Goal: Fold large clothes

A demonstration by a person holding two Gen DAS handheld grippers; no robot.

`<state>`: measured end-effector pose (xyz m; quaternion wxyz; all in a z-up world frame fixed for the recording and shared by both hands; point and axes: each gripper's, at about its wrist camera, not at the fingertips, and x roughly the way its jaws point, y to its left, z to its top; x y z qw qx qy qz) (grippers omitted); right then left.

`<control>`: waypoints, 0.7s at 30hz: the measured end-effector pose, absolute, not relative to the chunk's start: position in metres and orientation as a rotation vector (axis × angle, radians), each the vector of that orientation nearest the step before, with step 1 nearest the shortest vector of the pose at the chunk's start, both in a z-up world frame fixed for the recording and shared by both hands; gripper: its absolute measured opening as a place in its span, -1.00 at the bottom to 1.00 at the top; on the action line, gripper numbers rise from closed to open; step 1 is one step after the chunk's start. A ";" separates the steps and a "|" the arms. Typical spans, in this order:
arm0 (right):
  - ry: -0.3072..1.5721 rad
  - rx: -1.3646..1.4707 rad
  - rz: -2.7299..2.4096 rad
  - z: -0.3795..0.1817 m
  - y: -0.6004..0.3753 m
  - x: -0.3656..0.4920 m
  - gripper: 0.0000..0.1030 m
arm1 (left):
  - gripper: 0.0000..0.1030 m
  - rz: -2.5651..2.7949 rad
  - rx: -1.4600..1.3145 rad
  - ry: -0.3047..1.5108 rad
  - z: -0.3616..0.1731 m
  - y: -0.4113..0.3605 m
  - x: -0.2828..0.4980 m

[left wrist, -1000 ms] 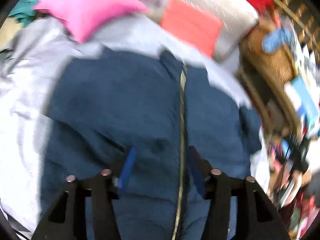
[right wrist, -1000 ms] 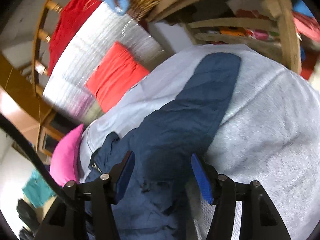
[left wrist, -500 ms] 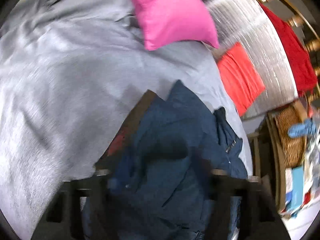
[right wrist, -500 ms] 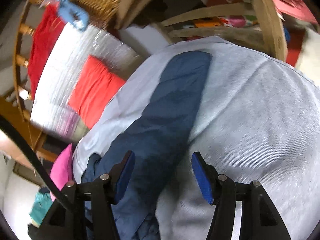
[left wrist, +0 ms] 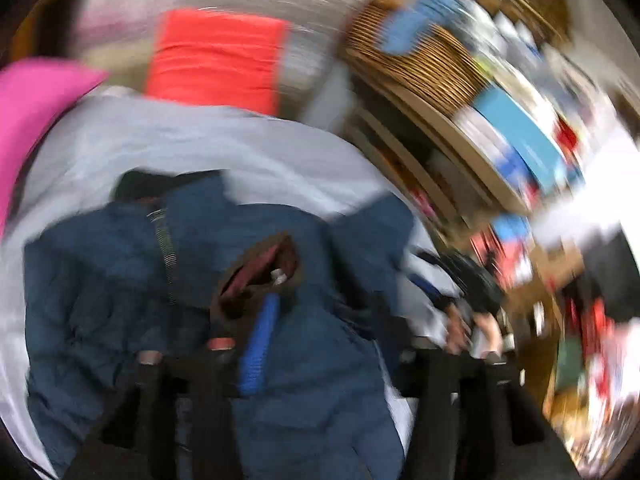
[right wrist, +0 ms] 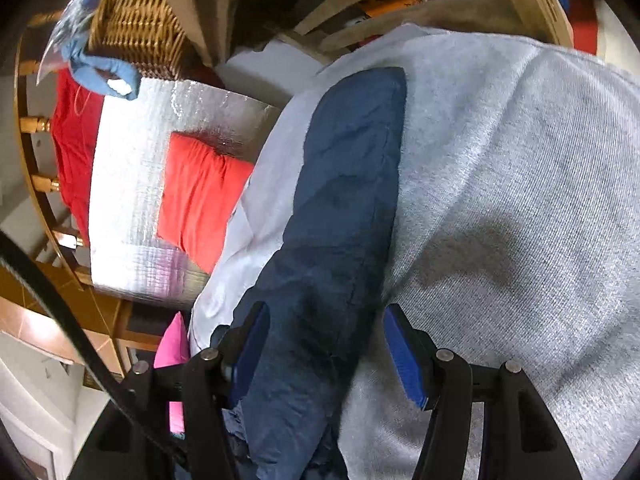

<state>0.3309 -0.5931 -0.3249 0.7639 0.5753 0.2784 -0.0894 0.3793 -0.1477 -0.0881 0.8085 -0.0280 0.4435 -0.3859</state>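
The navy jacket (left wrist: 304,360) lies on a grey sheet (left wrist: 224,144) that covers the bed, and in the left wrist view, which is strongly blurred, it is bunched, with its zipper (left wrist: 166,256) running down the front and a dark red lining (left wrist: 256,276) showing through an opening near the middle. The left gripper (left wrist: 336,344) is low over this bunched cloth; its jaws stand wide apart, one blue pad (left wrist: 258,348) lies against the fabric just below the opening, and the other finger is hard to see in the blur. It has hold of nothing that can be seen. In the right wrist view one sleeve (right wrist: 344,184) of the jacket is stretched out flat and straight across the sheet, away from the camera. The right gripper (right wrist: 324,354) is also wide open, with the near part of the sleeve lying between its two blue pads (right wrist: 404,356), and it does not clamp the cloth. Beyond the bed there are a pink pillow (left wrist: 28,120), an orange-red cushion (right wrist: 196,196) leaning on a silver quilted panel (right wrist: 132,184), and a wicker basket (right wrist: 136,28).
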 end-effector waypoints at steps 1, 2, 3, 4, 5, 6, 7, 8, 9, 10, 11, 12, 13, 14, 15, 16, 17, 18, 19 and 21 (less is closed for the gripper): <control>0.606 1.256 -0.196 -0.327 -0.594 0.332 0.22 | 0.41 -0.835 -0.027 0.897 -0.076 -0.149 0.368; 0.609 1.265 -0.196 -0.330 -0.594 0.332 0.22 | 0.52 -0.820 -0.001 0.834 -0.067 -0.145 0.359; 0.614 1.287 -0.193 -0.335 -0.595 0.334 0.22 | 0.56 -0.791 0.021 0.783 -0.060 -0.137 0.355; 0.616 1.304 -0.187 -0.338 -0.595 0.335 0.22 | 0.62 -0.739 0.033 0.739 -0.058 -0.125 0.355; 0.619 1.331 -0.175 -0.344 -0.594 0.337 0.22 | 0.64 -0.670 0.018 0.720 -0.060 -0.108 0.357; 0.622 1.349 -0.166 -0.348 -0.594 0.339 0.22 | 0.66 -0.615 -0.007 0.719 -0.066 -0.091 0.360; 0.629 1.356 -0.159 -0.350 -0.592 0.342 0.22 | 0.68 -0.521 -0.057 0.731 -0.078 -0.067 0.370; 0.636 1.351 -0.158 -0.352 -0.590 0.345 0.22 | 0.69 -0.440 -0.088 0.753 -0.092 -0.050 0.382; 0.639 1.341 -0.159 -0.353 -0.589 0.349 0.21 | 0.69 -0.359 -0.116 0.784 -0.109 -0.033 0.392; 0.640 1.332 -0.160 -0.353 -0.587 0.352 0.18 | 0.69 -0.253 -0.175 0.840 -0.132 -0.008 0.404; 0.644 1.319 -0.160 -0.352 -0.585 0.356 0.12 | 0.69 -0.201 -0.226 0.878 -0.150 0.010 0.412; 0.648 1.312 -0.156 -0.352 -0.583 0.359 0.10 | 0.69 -0.161 -0.264 0.910 -0.164 0.022 0.418; 0.647 1.308 -0.152 -0.353 -0.582 0.362 0.07 | 0.68 -0.112 -0.307 0.951 -0.184 0.038 0.423; 0.648 1.302 -0.149 -0.354 -0.580 0.365 0.01 | 0.66 -0.072 -0.346 0.982 -0.202 0.052 0.426; 0.651 1.294 -0.148 -0.355 -0.578 0.368 -0.04 | 0.66 -0.049 -0.368 0.994 -0.215 0.062 0.425; 0.652 1.289 -0.149 -0.356 -0.577 0.370 -0.12 | 0.65 -0.029 -0.393 1.002 -0.227 0.069 0.427; 0.650 1.282 -0.150 -0.357 -0.575 0.374 -0.15 | 0.60 -0.017 -0.407 1.001 -0.236 0.074 0.429; 0.645 1.278 -0.153 -0.357 -0.575 0.375 -0.19 | 0.52 -0.016 -0.405 0.995 -0.240 0.073 0.428; 0.636 1.273 -0.152 -0.358 -0.574 0.375 -0.26 | 0.33 -0.004 -0.380 0.986 -0.243 0.073 0.427; 0.625 1.257 -0.153 -0.358 -0.572 0.380 -0.36 | 0.03 0.031 -0.304 0.976 -0.247 0.065 0.430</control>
